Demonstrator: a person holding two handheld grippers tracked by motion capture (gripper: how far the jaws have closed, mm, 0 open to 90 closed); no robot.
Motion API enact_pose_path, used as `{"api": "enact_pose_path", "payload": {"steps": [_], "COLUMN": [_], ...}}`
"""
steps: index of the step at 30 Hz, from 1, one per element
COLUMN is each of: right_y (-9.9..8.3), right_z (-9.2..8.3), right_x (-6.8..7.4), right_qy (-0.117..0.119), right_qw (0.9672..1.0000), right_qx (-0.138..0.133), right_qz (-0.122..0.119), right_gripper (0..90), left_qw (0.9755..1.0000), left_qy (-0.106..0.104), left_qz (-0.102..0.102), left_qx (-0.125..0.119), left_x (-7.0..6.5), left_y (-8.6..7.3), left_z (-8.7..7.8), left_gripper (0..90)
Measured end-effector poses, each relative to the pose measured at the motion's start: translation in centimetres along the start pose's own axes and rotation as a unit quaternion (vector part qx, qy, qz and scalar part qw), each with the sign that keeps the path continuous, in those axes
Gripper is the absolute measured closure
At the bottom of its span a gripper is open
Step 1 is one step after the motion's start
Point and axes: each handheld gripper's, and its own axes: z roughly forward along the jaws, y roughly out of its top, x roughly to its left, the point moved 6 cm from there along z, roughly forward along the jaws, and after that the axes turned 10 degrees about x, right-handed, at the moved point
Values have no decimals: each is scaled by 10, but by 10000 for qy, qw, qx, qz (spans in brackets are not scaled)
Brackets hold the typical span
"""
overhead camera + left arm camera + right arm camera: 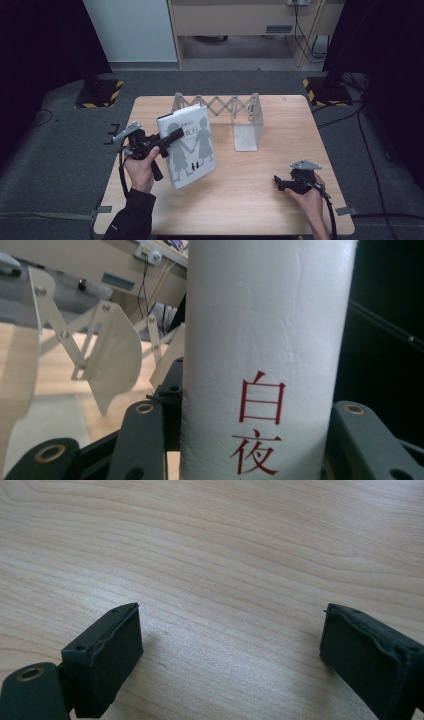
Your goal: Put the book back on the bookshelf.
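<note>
Landmark: the expanding bookend rack [227,107], a white metal accordion frame with flat plates, standing at the far middle of the wooden table [260,180].
Book: a white hardcover book [190,147] with grey silhouettes of two figures holding hands on its cover, held up off the table in front of the rack's left end and leaning, its top edge close to the rack's left plate.
Book spine: in the left gripper view the white spine [265,355] stands upright between the jaws, with red characters printed down its lower part.
Left gripper: the left gripper [167,137] is clamped across the book at its spine edge, one jaw over the front cover, the other behind it; the jaws are closed as far as the book's thickness allows.
Left hand: the left hand [141,167], in a dark sleeve, holds the gripper's handle to the left of the book, well in front of the rack's left end.
Right gripper: the right gripper [280,181] rests low at the table's near right, well in front of the rack's right plate [248,131]; its jaws stand wide apart with nothing but bare wood grain [225,570] between them.
Right hand: the right hand [310,197] grips it from the near edge, cable trailing back.
Rack seen from left gripper: the rack's plates and scissor links [95,345] lie just left of the spine.
</note>
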Motion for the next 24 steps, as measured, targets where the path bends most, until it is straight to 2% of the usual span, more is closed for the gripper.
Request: {"api": "enact_pose_path", "payload": {"steps": [3,8,12,17,19,24], "right_y": [0,0,0,0,0,0], "right_z": [0,0,0,0,0,0], "right_x": [0,0,0,0,0,0], "right_qy": [-2,2,0,-3,-1,-10], "right_qw": [10000,10000,10000,10000,10000,10000], "right_qx": [-3,1,0,-3,-1,-3], "right_qz": [-3,0,3,0,3,-1], "right_gripper": [101,102,101,102,102,102], "left_qw": [10000,9995,9990,9973,9964,9950], "left_qy": [35,298,424,716,837,991], "left_qz": [-13,32,16,143,112,57], "left_qx": [-62,-123,-163,-46,-11,47], "left_x": [5,15,22,32,37,50], "left_y": [9,23,31,34,34,34], "left_z": [0,0,-2,0,2,11], "left_gripper": [522,522,522,522,522,522]}}
